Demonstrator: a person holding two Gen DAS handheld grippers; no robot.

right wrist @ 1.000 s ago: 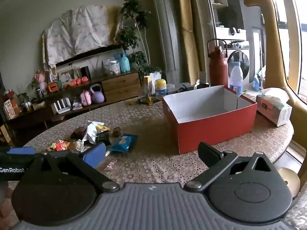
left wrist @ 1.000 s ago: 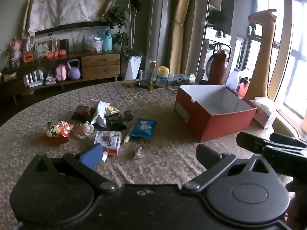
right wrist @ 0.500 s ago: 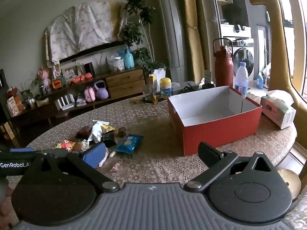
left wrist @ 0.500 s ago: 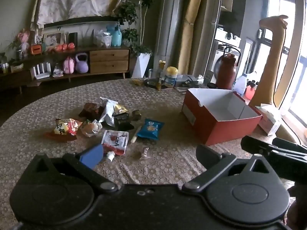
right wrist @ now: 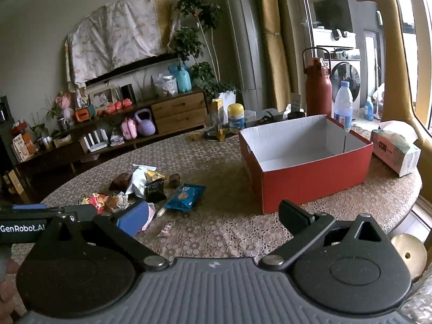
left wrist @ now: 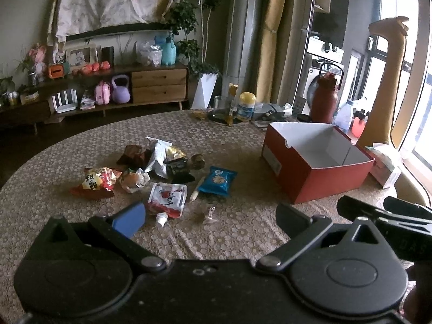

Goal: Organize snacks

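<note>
Snack packets, crinkled foil and plastic (left wrist: 164, 172), lie scattered on round lace-covered table (left wrist: 243, 232), ahead of left tongs (left wrist: 210, 220). Right tongs (right wrist: 213, 216) likewise gape, empty; open red cardboard box (right wrist: 310, 178) just ahead-right.

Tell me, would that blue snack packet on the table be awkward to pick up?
Probably not heavy: the blue snack packet looks small, flat and pillow-like. Its glossy wrapper may be slippery and would likely crumple or flop rather than stay stiff. Lying flat on the tablecloth, it should slide if pushed, not roll.

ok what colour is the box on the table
Red outside, white inside box; clearest in the right wrist view.
</note>
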